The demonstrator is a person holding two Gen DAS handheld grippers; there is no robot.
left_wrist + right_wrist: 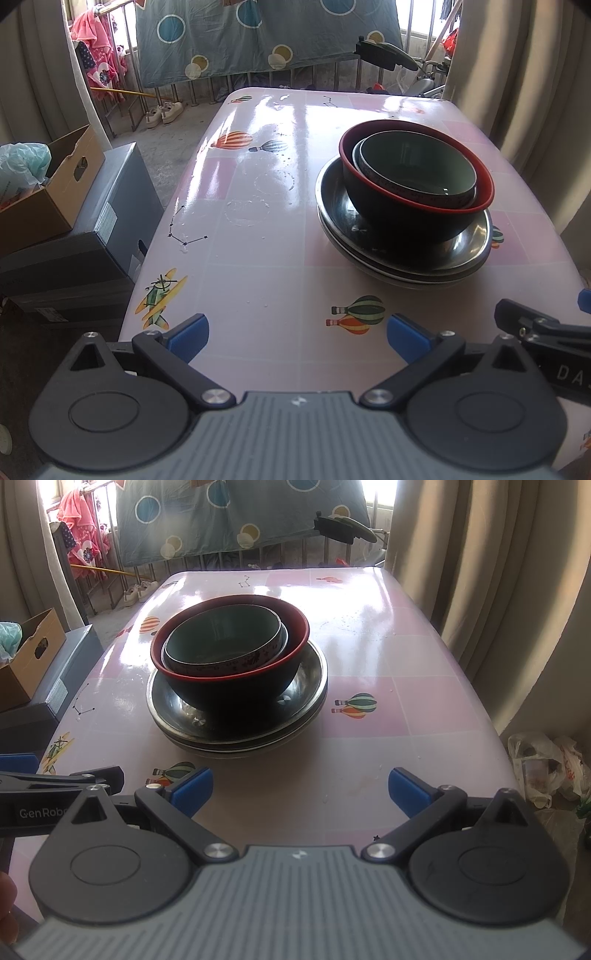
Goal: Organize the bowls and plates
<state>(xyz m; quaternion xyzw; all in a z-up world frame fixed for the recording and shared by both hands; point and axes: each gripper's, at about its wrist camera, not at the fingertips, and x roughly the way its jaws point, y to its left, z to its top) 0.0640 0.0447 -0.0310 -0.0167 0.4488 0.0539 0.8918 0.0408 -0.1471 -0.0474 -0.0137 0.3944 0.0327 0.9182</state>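
Observation:
One stack stands on the pink table (258,229) (388,657). A green-lined bowl (417,166) (221,635) nests in a black bowl with a red rim (406,218) (236,690), which sits on several stacked metal plates (340,221) (306,698). My left gripper (297,334) is open over the table's near edge, left of and short of the stack, holding nothing. My right gripper (300,792) is open too, empty, just in front of the stack. Each gripper's black arm shows at the side of the other's view.
Left of the table, a cardboard box (44,199) (26,657) rests on a grey case (85,251). Plastic bags (543,764) lie on the floor at the right. Curtains (480,572) hang along the right side. A railing with a hanging sheet (258,40) is behind the table.

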